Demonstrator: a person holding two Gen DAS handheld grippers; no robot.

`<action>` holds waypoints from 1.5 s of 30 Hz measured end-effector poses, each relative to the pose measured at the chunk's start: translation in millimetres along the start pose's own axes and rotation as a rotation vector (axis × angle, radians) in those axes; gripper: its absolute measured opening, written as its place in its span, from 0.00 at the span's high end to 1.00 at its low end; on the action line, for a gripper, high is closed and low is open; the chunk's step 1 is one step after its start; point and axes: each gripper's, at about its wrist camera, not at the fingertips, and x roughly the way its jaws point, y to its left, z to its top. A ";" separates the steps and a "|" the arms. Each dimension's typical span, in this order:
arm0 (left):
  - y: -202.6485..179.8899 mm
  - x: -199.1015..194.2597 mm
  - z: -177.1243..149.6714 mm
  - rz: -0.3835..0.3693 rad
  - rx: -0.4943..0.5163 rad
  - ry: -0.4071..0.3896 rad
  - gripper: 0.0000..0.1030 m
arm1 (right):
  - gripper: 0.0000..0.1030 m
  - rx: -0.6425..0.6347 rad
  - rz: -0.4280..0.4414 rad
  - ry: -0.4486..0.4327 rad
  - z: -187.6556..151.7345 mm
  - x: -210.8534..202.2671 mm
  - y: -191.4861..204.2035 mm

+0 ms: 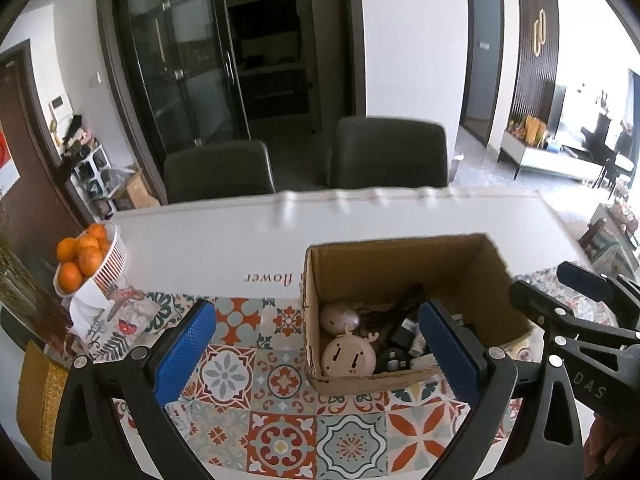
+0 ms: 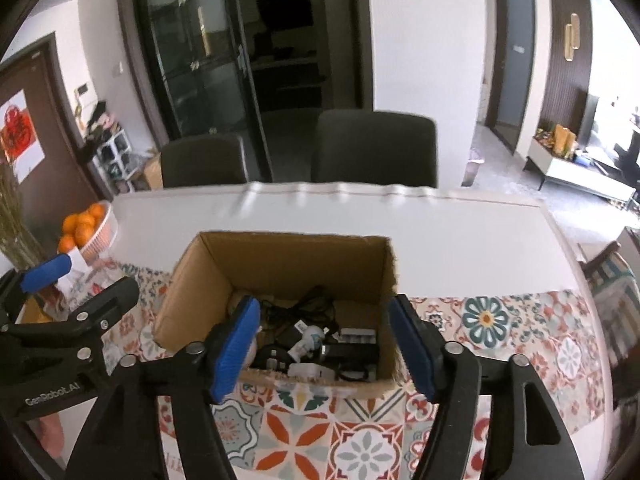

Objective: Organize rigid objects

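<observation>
An open cardboard box (image 1: 460,264) (image 2: 280,264) stands on the patterned table mat. Inside lie two pink round gadgets (image 1: 348,358), black cables and chargers (image 2: 304,312), a small white figure (image 2: 310,340) and a white adapter (image 2: 308,370). My left gripper (image 1: 316,344) is open and empty above the mat, just left of and over the box's near left corner. My right gripper (image 2: 324,344) is open and empty, hovering over the box's near edge. Each gripper shows at the edge of the other's view.
A white basket of oranges (image 1: 86,256) stands at the table's left on a tissue box (image 1: 108,320). A woven yellow basket (image 1: 40,400) sits at the near left. Two dark chairs (image 1: 304,164) stand behind the white table (image 1: 400,216).
</observation>
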 end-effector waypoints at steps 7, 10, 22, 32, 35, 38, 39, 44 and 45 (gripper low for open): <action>-1.7 -52.5 -2.9 -0.013 -0.007 -0.098 0.00 | 0.22 0.026 -0.079 -0.095 -5.9 -62.9 -1.2; -2.2 -71.8 -6.5 -0.019 -0.007 -0.131 0.00 | 0.19 0.024 -0.115 -0.140 -9.5 -88.5 1.1; -4.2 -128.0 -34.2 -0.035 0.004 -0.199 0.00 | 0.10 0.003 -0.202 -0.233 -37.0 -157.4 10.1; -4.2 -153.5 -50.4 -0.036 0.003 -0.217 0.00 | 0.09 0.002 -0.188 -0.253 -53.7 -179.0 13.5; -3.1 -157.4 -53.3 -0.028 0.003 -0.221 0.00 | 0.09 0.000 -0.188 -0.254 -56.9 -180.7 15.0; -2.3 -161.0 -54.2 -0.024 0.004 -0.228 0.00 | 0.09 0.001 -0.181 -0.253 -59.2 -182.1 16.4; -2.0 -161.9 -54.3 -0.026 0.003 -0.229 0.00 | 0.09 0.002 -0.178 -0.251 -59.6 -182.7 16.7; -2.4 -165.4 -54.7 -0.034 0.006 -0.236 0.00 | 0.09 0.005 -0.172 -0.261 -62.1 -186.9 18.6; -1.9 -166.4 -55.1 -0.035 0.005 -0.237 0.00 | 0.09 0.007 -0.173 -0.259 -62.6 -187.4 18.9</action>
